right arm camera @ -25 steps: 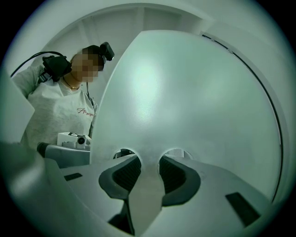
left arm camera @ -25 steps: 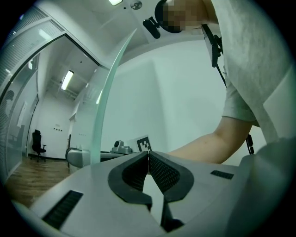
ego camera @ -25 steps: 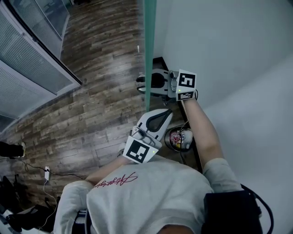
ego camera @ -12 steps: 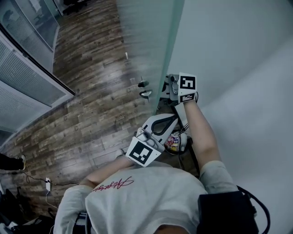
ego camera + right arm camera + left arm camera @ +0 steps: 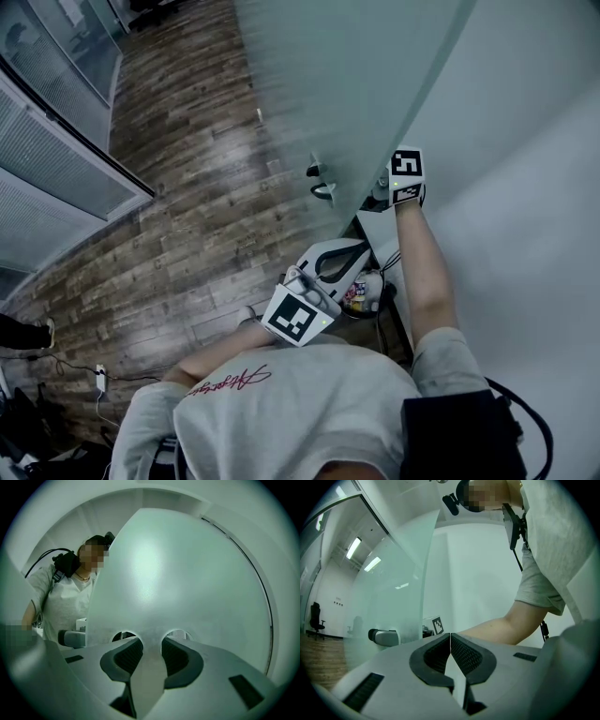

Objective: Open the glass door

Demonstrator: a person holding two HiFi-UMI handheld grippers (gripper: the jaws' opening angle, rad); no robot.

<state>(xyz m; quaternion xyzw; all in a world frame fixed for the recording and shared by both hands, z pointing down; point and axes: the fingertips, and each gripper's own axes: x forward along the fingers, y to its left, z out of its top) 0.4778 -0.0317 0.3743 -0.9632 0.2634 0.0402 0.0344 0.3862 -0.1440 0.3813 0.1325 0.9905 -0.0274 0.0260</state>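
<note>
Head view: the frosted glass door is the biggest thing in sight. It stands at an angle across the wooden floor, and its free edge runs down between the two pairs of tongs. The white wall lies on the far side of the right tongs.

The left tongs hang on the near side of the glass, close to the person's chest and apart from the door. They are closed tip to tip with nothing between them.

The right tongs reach in behind the glass. Their marker cube shows just past the door's edge. In the right gripper view the door fills the space straight ahead. The right tongs stand partly apart, and their pads press on both sides of the pale inner handle, which fills the gap between them.

The outer handle, silver with a black end, sticks out of the glass on the left tongs' side, ahead of them and not touched by them.
</note>
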